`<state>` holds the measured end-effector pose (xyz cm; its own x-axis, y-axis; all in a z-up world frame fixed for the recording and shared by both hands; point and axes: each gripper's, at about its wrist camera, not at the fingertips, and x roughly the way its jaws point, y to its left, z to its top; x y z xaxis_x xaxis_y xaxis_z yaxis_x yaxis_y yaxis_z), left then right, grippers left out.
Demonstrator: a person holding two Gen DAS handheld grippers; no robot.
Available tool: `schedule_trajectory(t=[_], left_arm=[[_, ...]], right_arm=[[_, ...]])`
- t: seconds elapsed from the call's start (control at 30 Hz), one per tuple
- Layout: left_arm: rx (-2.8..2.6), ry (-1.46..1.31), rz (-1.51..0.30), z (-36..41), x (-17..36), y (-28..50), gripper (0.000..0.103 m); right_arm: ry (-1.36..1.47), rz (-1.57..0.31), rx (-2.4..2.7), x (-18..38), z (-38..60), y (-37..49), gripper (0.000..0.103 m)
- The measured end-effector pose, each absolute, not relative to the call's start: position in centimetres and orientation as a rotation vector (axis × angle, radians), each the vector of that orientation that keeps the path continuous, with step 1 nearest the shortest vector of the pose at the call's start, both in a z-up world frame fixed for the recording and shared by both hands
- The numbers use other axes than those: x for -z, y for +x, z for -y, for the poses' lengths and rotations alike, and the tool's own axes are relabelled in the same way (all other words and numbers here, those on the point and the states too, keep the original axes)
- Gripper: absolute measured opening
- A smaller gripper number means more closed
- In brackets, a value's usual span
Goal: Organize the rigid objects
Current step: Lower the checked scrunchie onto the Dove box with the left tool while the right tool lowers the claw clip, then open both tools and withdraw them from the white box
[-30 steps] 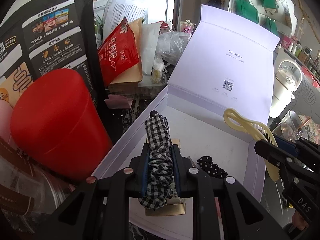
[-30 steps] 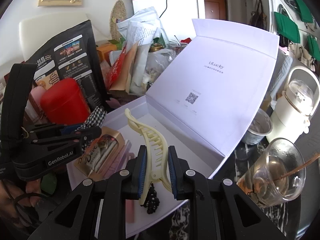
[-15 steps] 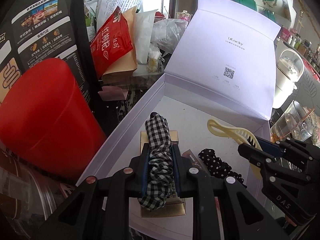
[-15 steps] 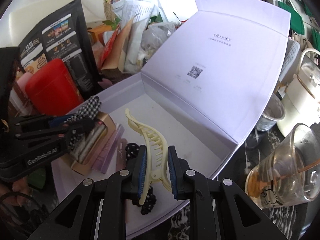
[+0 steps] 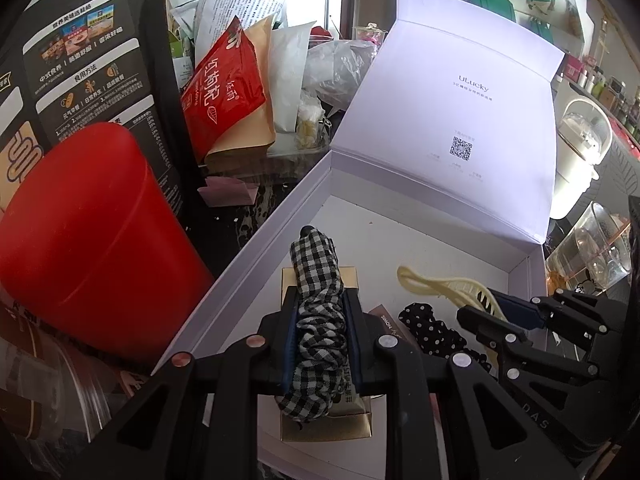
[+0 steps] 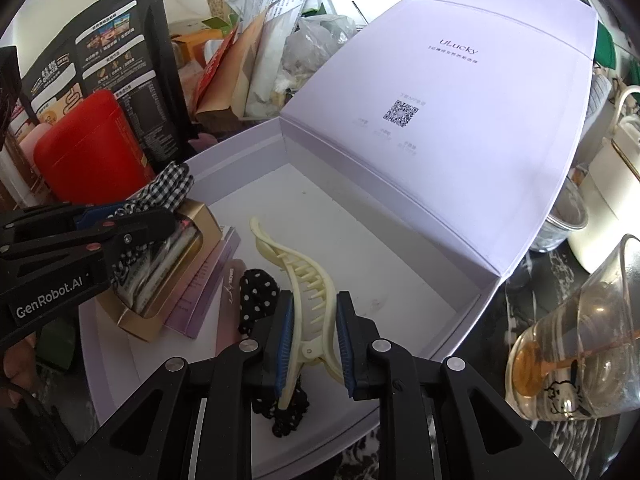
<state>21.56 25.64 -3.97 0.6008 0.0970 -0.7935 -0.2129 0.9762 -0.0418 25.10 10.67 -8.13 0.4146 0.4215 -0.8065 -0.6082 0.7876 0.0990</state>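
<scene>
— As both grippers reach over the near rim of the white box (image 6: 400, 404), what is in each one?

— The left gripper (image 5: 320, 334) pinches a checkered scrunchie (image 5: 318, 312) above a gold packet (image 5: 352, 424). The right gripper (image 6: 314, 332) pinches a cream hair claw (image 6: 308, 280), its tip low over the box floor, beside a dotted black scrunchie (image 6: 258, 292) that lies inside.

— Where is open room?

— The far half of the box floor is bare, up to the back wall. The lid (image 6: 460, 120) stands open behind it. On the left a red canister (image 5: 88, 220) is close to the box wall; on the right a glass cup (image 6: 580, 360) stands near the corner.

— Any writing?

— "ULucky" and a QR code on the lid, "GenRobot.AI" on the left gripper.
</scene>
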Motion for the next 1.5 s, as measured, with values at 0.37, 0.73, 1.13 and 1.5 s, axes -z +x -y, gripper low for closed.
schedule_trajectory(t=[0.37,0.73,1.13,1.5], left_arm=[[-0.251,-0.126,-0.934,-26.0,3.8,22.0,0.072],[-0.257,-0.111,-0.912,-25.5,2.7,21.5,0.078],[-0.258,-0.13,-0.847,-24.2,-0.1,19.8,0.078],[-0.245,-0.08,-0.793,-21.0,-3.2,17.1,0.078]], right_arm=[[-0.229,-0.918,-0.649,7.3,-10.9,24.1,0.045],[-0.211,-0.899,-0.613,6.0,-9.6,23.4,0.045],[-0.17,-0.854,-0.601,3.2,-7.3,22.0,0.045],[-0.154,-0.774,-0.573,0.0,-4.5,19.8,0.045]])
